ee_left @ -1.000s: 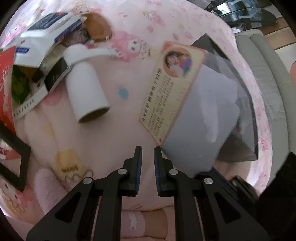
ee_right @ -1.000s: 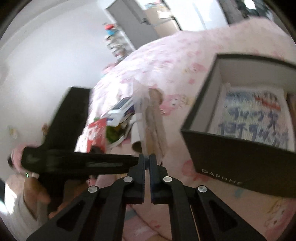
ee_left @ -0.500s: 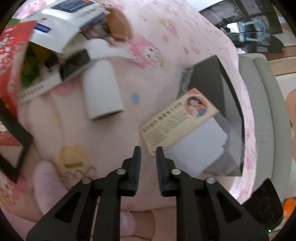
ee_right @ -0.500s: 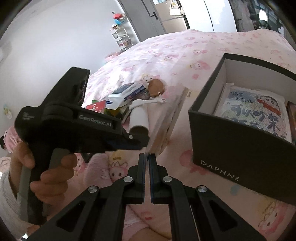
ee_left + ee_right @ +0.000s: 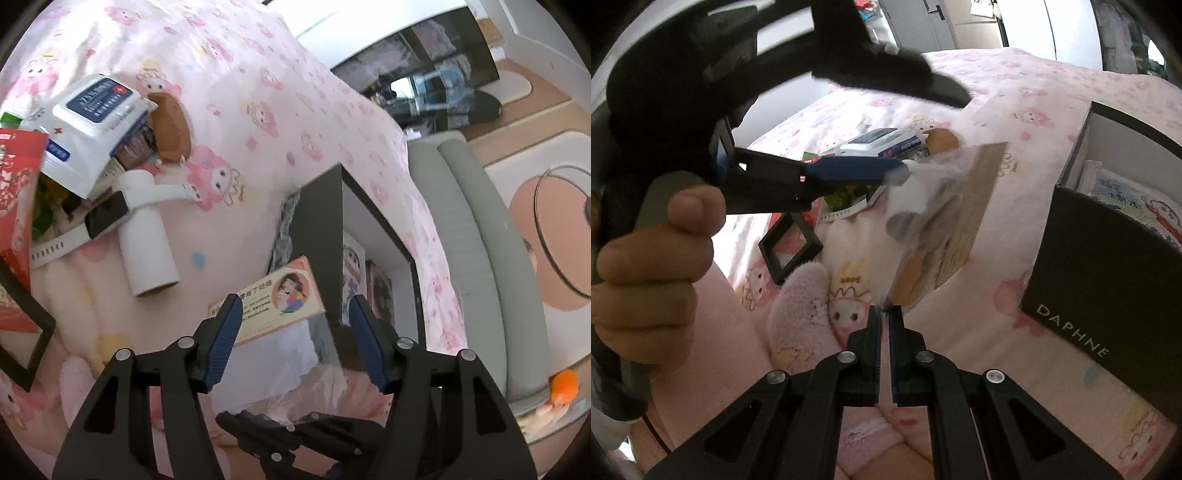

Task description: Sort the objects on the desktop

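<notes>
My right gripper is shut on the lower corner of a clear plastic packet with an illustrated card. It holds the packet upright above the pink bedspread. The packet also shows in the left wrist view, between the blue pads of my left gripper, which is open and touches nothing. The black DAPHNE box stands open to the right, with a printed cloth inside. Its dark wall shows just behind the packet.
A pile lies at the left: a white wipes pack, a wooden comb, a white tube, a smartwatch, a red packet. A black frame and a pink sock lie near the bed's front edge.
My left gripper has opened wide and moved in around the packet. My right gripper has kept hold of the packet and lowered it closer to the box.
</notes>
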{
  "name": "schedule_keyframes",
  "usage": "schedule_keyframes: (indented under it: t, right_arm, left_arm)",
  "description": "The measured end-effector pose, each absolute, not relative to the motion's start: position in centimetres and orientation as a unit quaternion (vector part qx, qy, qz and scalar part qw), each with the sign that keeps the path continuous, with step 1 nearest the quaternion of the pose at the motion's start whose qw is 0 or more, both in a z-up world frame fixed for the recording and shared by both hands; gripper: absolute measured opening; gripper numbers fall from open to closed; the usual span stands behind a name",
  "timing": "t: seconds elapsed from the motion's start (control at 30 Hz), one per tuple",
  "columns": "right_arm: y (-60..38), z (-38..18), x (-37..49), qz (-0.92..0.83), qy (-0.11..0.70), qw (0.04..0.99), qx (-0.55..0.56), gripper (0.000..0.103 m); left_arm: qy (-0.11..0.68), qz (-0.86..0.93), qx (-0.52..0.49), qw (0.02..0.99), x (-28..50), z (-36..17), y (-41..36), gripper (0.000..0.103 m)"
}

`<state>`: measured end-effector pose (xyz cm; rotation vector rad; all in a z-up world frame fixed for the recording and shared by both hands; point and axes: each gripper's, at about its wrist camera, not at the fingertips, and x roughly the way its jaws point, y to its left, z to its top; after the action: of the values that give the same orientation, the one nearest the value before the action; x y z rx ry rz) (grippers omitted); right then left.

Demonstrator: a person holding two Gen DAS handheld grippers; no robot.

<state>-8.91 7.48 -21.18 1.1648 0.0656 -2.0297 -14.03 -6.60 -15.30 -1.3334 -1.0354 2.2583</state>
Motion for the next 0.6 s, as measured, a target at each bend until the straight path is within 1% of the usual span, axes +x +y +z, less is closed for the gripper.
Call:
schedule_keyframes:
  t: [0.03,0.07,0.1,0.13,0.17,0.23,0.27,0.37,0.4,0.43,0.47,0.5,0.53,0.6]
  right_arm:
    - [7.4,-21.2,-8.9,-0.797,0.027,0.391,0.459,0.002]
    - [7.3,-21.3,-8.9,-0.796,0.026,0.391,0.461,0.002]
    - [7.4,-21.3,-9.0,-0.796,0.023,0.390,0.462,0.002]
    - [7.4,-21.4,-9.1,-0.794,0.019,0.389,0.466,0.002]
    - [7.7,-21.5,-9.4,-0.792,0.008,0.387,0.472,0.003]
    - [8.5,-21.6,-9.7,-0.785,-0.019,0.385,0.485,0.003]
    - [9.0,-21.7,-10.0,-0.781,-0.037,0.384,0.492,0.003]
    - [10.0,-21.8,-10.7,-0.775,-0.075,0.380,0.499,0.003]
    - [10.0,-21.9,-10.8,-0.775,-0.078,0.380,0.499,0.003]
    - [9.8,-21.8,-10.7,-0.776,-0.075,0.382,0.497,0.003]
    - [9.5,-21.8,-10.5,-0.777,-0.065,0.384,0.494,0.003]
    - [9.1,-21.7,-10.2,-0.779,-0.051,0.386,0.491,0.003]
    - [8.8,-21.8,-10.0,-0.780,-0.044,0.387,0.490,0.003]
    - [8.4,-22.0,-9.7,-0.779,-0.038,0.388,0.492,0.003]
  left_arm:
    - [-0.345,0.796,-0.476,0.145,-13.9,-15.6,-6.5,0.060]
    - [-0.325,0.802,-0.485,0.128,-13.7,-15.9,-6.4,0.054]
    - [-0.297,0.807,-0.500,0.096,-13.8,-16.3,-6.2,0.035]
    - [-0.292,0.801,-0.517,0.076,-13.9,-17.0,-6.5,0.026]
    - [-0.287,0.794,-0.533,0.057,-13.9,-17.8,-6.7,0.020]
    - [-0.277,0.778,-0.563,0.019,-14.1,-19.3,-7.2,0.016]
    - [-0.286,0.771,-0.570,0.012,-14.1,-19.7,-7.6,0.015]
    - [-0.318,0.762,-0.564,0.023,-14.0,-19.8,-8.4,0.015]
    - [-0.325,0.764,-0.556,0.041,-14.0,-19.5,-8.2,0.019]
    - [-0.332,0.766,-0.547,0.059,-14.0,-19.2,-8.0,0.023]
    - [-0.338,0.767,-0.540,0.074,-14.1,-18.9,-7.8,0.037]
    - [-0.337,0.766,-0.542,0.076,-14.1,-18.9,-7.7,0.048]
    - [-0.336,0.765,-0.544,0.078,-14.0,-19.0,-7.6,0.051]
    - [-0.334,0.762,-0.549,0.081,-14.0,-19.1,-7.5,0.052]
